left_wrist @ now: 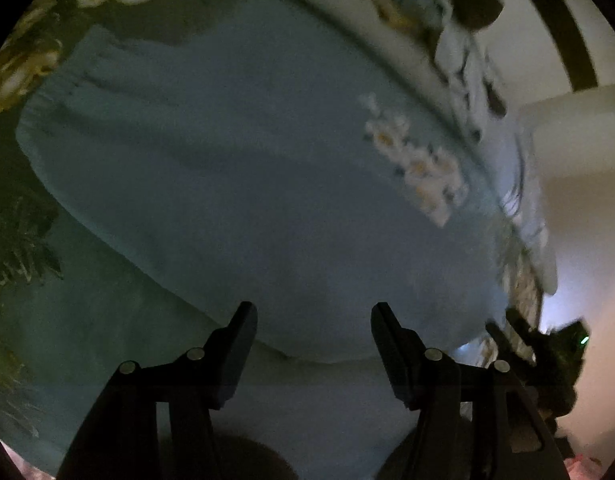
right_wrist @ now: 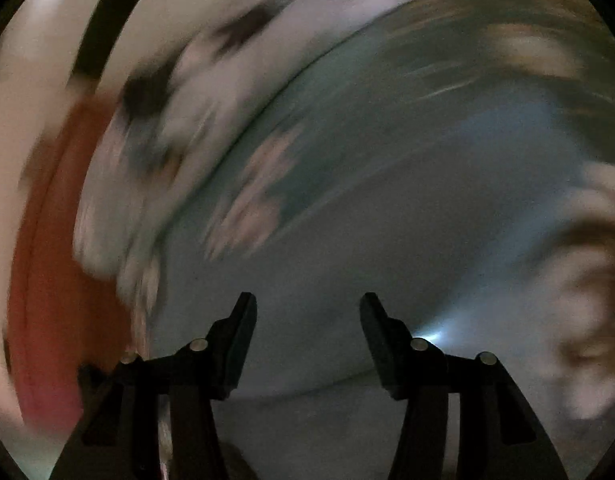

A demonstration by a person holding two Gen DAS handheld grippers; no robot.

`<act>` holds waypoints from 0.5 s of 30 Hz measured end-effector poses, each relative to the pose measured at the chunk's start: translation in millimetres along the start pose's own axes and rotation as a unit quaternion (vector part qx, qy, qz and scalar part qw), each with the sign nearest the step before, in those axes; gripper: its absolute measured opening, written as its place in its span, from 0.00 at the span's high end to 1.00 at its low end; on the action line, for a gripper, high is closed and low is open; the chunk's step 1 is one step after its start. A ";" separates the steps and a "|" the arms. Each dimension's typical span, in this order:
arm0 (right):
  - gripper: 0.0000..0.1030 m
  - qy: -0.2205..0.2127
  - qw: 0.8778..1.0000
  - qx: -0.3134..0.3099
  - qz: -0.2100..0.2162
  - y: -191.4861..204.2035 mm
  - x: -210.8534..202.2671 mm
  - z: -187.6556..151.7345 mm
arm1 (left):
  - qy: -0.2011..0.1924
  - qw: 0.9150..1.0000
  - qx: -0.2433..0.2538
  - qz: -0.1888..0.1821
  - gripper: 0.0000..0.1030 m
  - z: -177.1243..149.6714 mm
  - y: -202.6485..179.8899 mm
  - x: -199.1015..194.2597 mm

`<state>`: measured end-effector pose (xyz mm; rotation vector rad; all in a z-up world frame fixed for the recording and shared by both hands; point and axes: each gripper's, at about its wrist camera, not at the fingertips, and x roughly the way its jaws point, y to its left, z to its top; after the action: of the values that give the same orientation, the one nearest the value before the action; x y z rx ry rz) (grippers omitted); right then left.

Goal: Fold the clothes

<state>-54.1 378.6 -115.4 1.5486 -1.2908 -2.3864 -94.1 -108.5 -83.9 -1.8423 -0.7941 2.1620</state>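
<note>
- A pale blue garment [left_wrist: 235, 184] lay spread on a bed cover [left_wrist: 35, 60] with a green and yellow flower print, and it filled most of the left wrist view.
- The cloth looked nearly flat, with only soft creases near its far edge; I judged it was laid out so that its edges could be found and taken for a fold.
- The left gripper [left_wrist: 313, 310] hung above the near edge of the garment, tilted downward. Its jaws stood apart at a medium width, and nothing was between them.
- The right gripper [right_wrist: 303, 300] also showed jaws parted at a medium width with no cloth between them. Its whole view was strongly blurred, so it seemed to be moving fast.
- In the left wrist view, a dark shape with a small green light at the lower right was probably the other gripper, but it was too dim to be sure.
- A cluster of white flowers [left_wrist: 417, 168] showed near the right side of the garment; whether it was printed on the garment or on the cover, I could not tell.
- A white cloth with dark patches [left_wrist: 463, 52] lay beyond the garment, apart from it.
- Both jaws being empty, I judged that no fold was in hand and that the next grasp was to be chosen along the near edge.
</note>
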 end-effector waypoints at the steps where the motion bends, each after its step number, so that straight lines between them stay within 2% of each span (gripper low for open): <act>1: 0.46 -0.022 0.999 0.039 -0.010 -23.2 -11.9 9.8 | -0.010 1.000 -0.002 -0.004 0.39 -1.8 -0.7 -2.4; 3: 0.46 -0.065 0.990 0.127 -0.022 -76.0 -34.2 22.5 | -0.021 1.000 -0.006 -0.007 0.39 -4.0 -2.4 -4.6; 5: 0.46 -0.087 0.981 0.170 -0.025 -107.2 -44.8 29.1 | -0.020 1.000 -0.008 -0.007 0.39 -6.0 -5.2 -1.9; 7: 0.46 -0.101 0.975 0.198 -0.010 -130.6 -48.6 32.6 | -0.010 1.000 -0.005 0.003 0.39 -2.2 -9.9 4.1; 9: 0.46 -0.108 0.971 0.215 0.013 -143.2 -46.0 35.1 | -0.004 1.000 -0.003 0.013 0.39 -1.8 -15.0 7.0; 15: 0.46 -0.123 0.965 0.217 0.076 -140.0 -24.8 44.7 | 0.000 0.999 -0.006 0.035 0.39 -3.3 -19.2 3.7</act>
<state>-20.2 509.1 -178.9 1.1875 -2.0155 -2.3642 -95.4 -89.8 -77.5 -1.9032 -0.7568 2.2029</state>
